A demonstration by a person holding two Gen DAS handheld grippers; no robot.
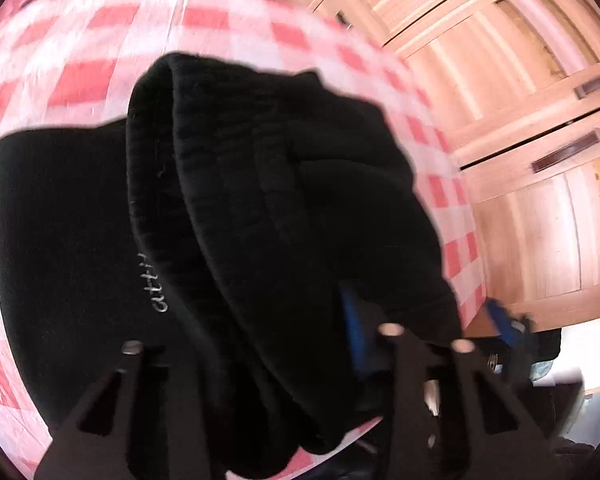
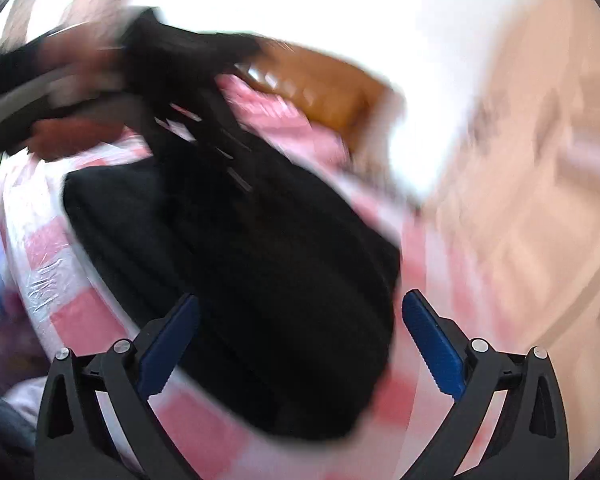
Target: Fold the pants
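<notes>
The black pants (image 1: 260,168) lie bunched and folded on the red-and-white checked tablecloth (image 1: 100,60), ribbed waistband uppermost. My left gripper (image 1: 300,344) is shut on a fold of them; the cloth drapes over its fingers and only one blue pad (image 1: 354,332) shows. In the blurred right wrist view the pants (image 2: 240,280) lie in front of my right gripper (image 2: 300,344). It stands wide open, and its blue pads (image 2: 432,344) do not press on the cloth. A hand (image 2: 72,132) holds the left gripper (image 2: 220,148) at the pants' far end.
Wooden cabinet doors (image 1: 520,100) stand beyond the table's right edge. A brown wooden piece (image 2: 324,88) sits behind the table. A clear plastic sheet covers the checked tablecloth (image 2: 52,272). A blurred blue part (image 1: 500,320), probably the right gripper, shows by the table edge.
</notes>
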